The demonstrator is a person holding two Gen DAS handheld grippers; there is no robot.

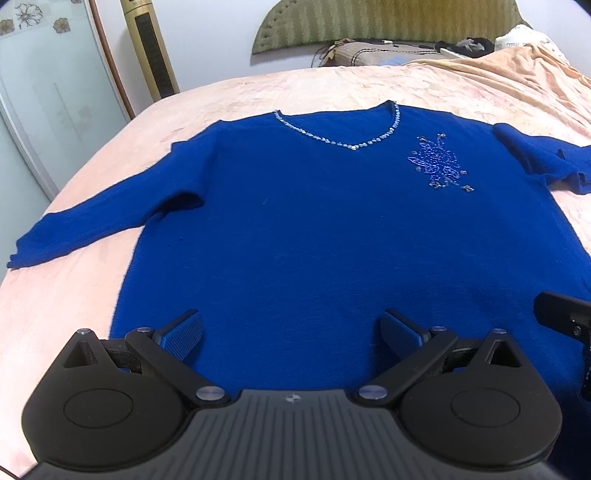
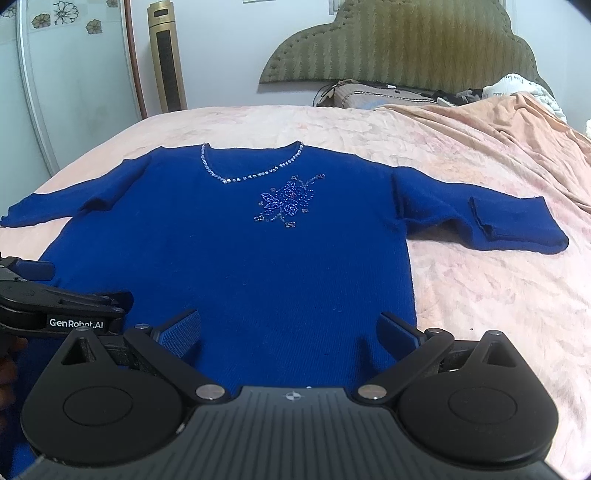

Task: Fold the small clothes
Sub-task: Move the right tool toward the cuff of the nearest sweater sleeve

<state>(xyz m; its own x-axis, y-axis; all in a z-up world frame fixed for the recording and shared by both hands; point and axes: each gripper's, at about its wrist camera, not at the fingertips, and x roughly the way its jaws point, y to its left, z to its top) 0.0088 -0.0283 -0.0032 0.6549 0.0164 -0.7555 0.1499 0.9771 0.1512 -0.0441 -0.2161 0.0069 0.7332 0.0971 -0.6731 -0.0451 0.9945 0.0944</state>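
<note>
From the left wrist view, a blue sweater point(image 1: 314, 229) lies spread flat, front up, on a bed point(image 1: 332, 88) with a peach cover, its neckline toward the headboard point(image 1: 388, 26) and its hem at the near edge. The left gripper point(image 1: 291, 328) hangs over the hem with its jaws wide apart, nothing between them. From the right wrist view, the right gripper point(image 2: 290, 326) is likewise spread wide and empty above the hem's right part, both sleeves stretched toward the bed's side edges.
</note>
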